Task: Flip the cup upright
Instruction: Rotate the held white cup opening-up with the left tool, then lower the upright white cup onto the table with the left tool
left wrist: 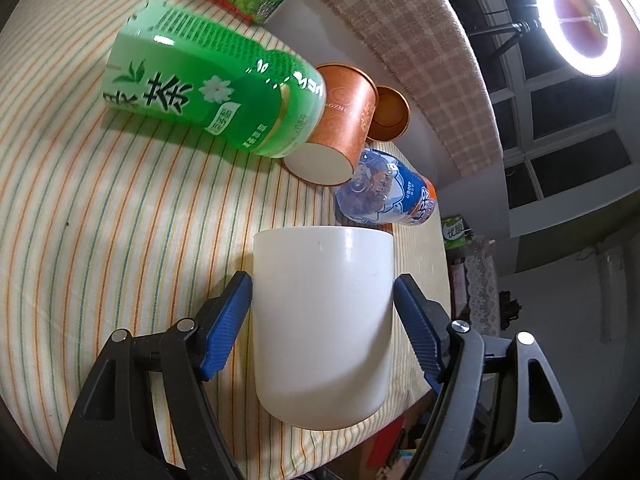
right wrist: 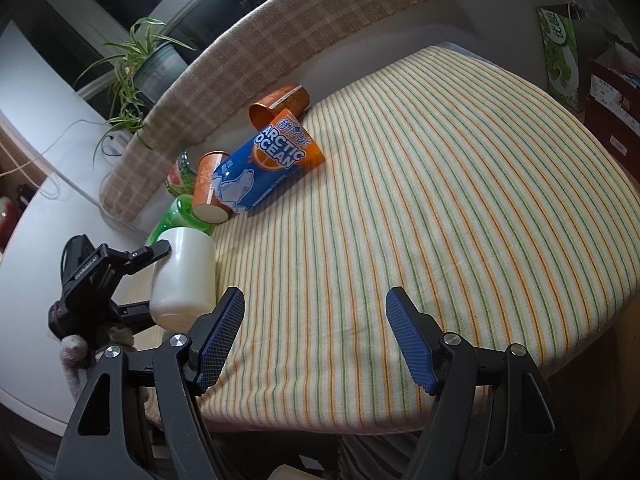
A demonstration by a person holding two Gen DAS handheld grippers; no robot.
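A plain white cup (left wrist: 322, 304) sits between the blue pads of my left gripper (left wrist: 323, 300), which is shut on its sides over the striped cloth. Its rounded closed end faces the camera and its other end points away. In the right wrist view the cup (right wrist: 184, 276) is held in the left gripper (right wrist: 120, 272) near the cloth's left edge, wider end up. My right gripper (right wrist: 314, 320) is open and empty above the cloth's near edge, to the right of the cup.
A green tea bottle (left wrist: 208, 92), an orange paper cup (left wrist: 340, 128), a second orange cup (left wrist: 390, 114) and a blue Arctic Ocean bottle (left wrist: 388, 196) lie behind on the striped cloth (right wrist: 440, 200). A checked cushion (right wrist: 280, 32) borders the back. A ring light (left wrist: 580, 20) shines at the right.
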